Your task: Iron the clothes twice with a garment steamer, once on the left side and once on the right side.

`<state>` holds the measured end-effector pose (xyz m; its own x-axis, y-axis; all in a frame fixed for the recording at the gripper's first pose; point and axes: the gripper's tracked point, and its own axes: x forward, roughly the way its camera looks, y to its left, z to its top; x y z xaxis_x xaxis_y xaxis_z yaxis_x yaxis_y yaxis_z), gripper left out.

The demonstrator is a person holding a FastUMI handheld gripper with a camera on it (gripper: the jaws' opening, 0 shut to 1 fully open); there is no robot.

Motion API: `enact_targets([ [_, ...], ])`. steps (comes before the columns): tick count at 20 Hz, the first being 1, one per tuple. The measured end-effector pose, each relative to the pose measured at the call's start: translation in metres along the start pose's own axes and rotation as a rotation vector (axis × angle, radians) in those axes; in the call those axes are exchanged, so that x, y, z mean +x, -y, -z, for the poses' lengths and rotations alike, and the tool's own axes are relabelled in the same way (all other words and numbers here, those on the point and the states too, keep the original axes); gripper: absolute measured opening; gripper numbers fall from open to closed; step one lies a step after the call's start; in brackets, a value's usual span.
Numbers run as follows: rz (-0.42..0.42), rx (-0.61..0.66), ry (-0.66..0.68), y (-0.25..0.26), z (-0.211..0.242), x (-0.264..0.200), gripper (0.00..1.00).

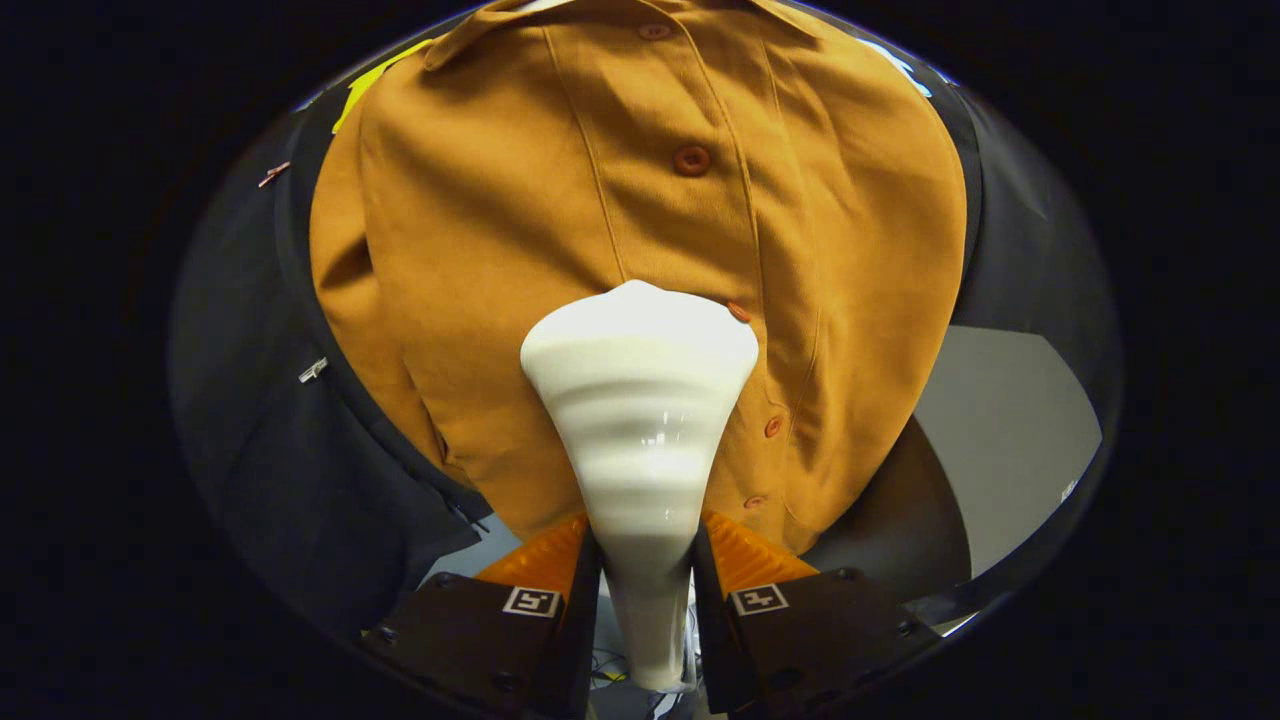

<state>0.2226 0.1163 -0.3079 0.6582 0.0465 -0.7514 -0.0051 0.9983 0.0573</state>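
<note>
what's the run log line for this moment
gripper: shut on white plastic garment steamer | steamer head: against hanging mustard-brown buttoned shirt, beside button placket | phase: steaming

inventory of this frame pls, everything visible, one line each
shirt: 1, mustard brown, hanging ahead of the claw, collar at top, front facing the camera
buttons: 6 showing, reddish brown, in a line down the shirt's placket
steamer: 1, white, handle between the fingers, flared head against the shirt's middle
wall: 1, black cloth, behind and around the shirt
clips: 2, small, on the cloth beside the shirt's sleeve
panel: 1, grey, beyond the shirt's hem on the button side
claw: 1, both fingers pressed on the steamer handle
</note>
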Motion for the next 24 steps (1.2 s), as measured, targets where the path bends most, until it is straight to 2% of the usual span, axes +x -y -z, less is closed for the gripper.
enact_targets([
  [5,-0.072,-0.041,0.08,-0.006,-0.02,-0.032,0.47],
  [8,-0.084,-0.035,0.163,-0.006,-0.04,-0.059,0.47],
  [16,-0.033,0.005,0.462,0.044,-0.114,-0.127,0.47],
  [24,0.002,0.037,0.678,0.091,-0.151,-0.191,0.47],
])
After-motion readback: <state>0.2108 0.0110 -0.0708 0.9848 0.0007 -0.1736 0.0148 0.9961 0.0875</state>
